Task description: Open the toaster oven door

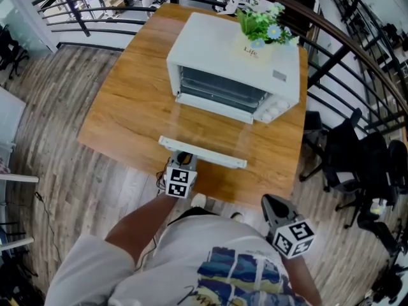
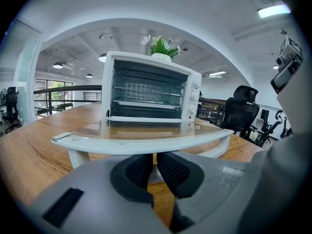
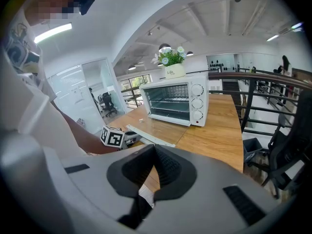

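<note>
Oven: The white metal toaster oven (image 1: pixel 223 50) sits on the brown wooden table (image 1: pixel 127 107). In the head view it is toward 1 o'clock on the table top.

Door: The glass oven door with a white frame (image 1: pixel 213 131) is open all the way. It lies flat at 6 o'clock from the oven, just above the wood.

Handle: A long white bar handle (image 1: pixel 203 153) runs along the near edge of the door.

Inside: The left gripper view looks straight into the oven and shows its shiny wire racks (image 2: pixel 146 89).

Knobs: Three round white knobs (image 1: pixel 271 112) sit on the oven front, at 3 o'clock from the opening.

Plant: A small green plant with pale flowers in a white pot (image 1: pixel 258 27) stands on top of the oven, at its 1 o'clock corner.

Left gripper: The grey left gripper (image 1: pixel 182 160) is at 6 o'clock from the handle, just beside it at the table's near edge. In its own view (image 2: pixel 155 156) the handle runs across just above the black pads (image 2: pixel 139 172). The jaws are only a tiny bit apart, with a thin gap, and nothing is between them.

Right gripper: The grey right gripper (image 1: pixel 275 204) is at 4 o'clock from the left one, off the table and close to the person's body. In its own view (image 3: pixel 152 149) the jaw tips press together and hold nothing.

Chair: A black office chair (image 1: pixel 344 152) stands at 3 o'clock from the table.
</note>
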The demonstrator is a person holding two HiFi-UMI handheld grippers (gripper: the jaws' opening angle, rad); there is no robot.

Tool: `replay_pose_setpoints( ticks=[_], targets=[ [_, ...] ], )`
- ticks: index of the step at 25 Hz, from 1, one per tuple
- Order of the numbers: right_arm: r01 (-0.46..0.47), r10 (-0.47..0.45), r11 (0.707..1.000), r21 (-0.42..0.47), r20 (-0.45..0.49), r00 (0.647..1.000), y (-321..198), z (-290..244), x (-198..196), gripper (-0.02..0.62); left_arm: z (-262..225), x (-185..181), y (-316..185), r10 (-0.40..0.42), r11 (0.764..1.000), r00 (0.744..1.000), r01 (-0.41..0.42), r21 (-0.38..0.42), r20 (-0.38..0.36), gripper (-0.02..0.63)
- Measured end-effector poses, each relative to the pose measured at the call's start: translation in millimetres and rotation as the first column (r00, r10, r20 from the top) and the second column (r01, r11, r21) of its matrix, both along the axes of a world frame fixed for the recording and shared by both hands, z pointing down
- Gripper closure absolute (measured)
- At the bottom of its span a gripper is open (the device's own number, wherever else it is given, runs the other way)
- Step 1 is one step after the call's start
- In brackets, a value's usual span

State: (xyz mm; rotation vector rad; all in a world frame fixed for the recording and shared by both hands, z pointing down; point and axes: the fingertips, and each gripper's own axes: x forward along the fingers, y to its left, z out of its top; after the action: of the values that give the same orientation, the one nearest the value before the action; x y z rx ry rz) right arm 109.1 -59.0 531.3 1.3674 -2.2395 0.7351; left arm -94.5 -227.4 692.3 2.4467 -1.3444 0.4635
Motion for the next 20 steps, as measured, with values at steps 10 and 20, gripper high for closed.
replay_pose_setpoints(
  ticks=[10,20],
  targets=[
    [0.003,-0.003,1.0,0.001,-0.001,1.0,-2.8,0.6,-4.8,0.594,-0.3,0.4,0.5,0.002,1.0,1.0,-0.002,0.005,0.002,0.58],
    [0.01,-0.01,1.0,0.005,0.001,1.0,-5.0,0.8,-13.1,0.594,-0.1,-0.2,0.7,0.003,1.0,1.0,-0.003,0.002,0.003,0.581]
  ],
)
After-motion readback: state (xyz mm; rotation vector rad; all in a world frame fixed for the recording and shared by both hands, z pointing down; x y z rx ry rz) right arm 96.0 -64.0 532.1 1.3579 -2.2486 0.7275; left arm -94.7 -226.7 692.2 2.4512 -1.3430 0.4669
